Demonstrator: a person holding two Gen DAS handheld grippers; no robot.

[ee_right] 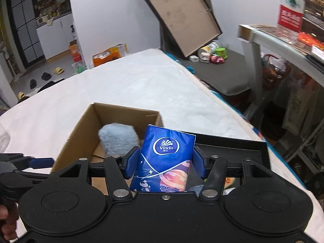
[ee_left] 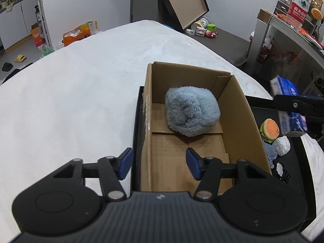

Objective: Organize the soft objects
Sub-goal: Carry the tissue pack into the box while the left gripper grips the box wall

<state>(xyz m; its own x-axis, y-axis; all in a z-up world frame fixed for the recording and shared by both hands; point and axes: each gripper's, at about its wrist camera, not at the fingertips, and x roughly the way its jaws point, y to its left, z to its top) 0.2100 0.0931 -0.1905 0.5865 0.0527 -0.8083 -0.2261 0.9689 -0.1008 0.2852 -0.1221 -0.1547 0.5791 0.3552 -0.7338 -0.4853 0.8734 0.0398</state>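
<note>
Pinched in my right gripper [ee_right: 165, 165], a blue tissue pack [ee_right: 167, 158] fills lower center. My left gripper [ee_left: 159, 164] hangs spread over the cardboard box [ee_left: 239, 109], which holds a blue fluffy cloth [ee_left: 191, 111]. Both sit on a black tray [ee_left: 297, 172] atop a white bed [ee_left: 81, 85].

In the right wrist view, the tissue pack's [ee_right: 166, 158] lower end is hidden behind the gripper body at lower centre. In the left wrist view, the same pack [ee_left: 291, 109] at the right edge is blurred, and the small dark item [ee_left: 283, 172] beside the box is too small to identify.
</note>
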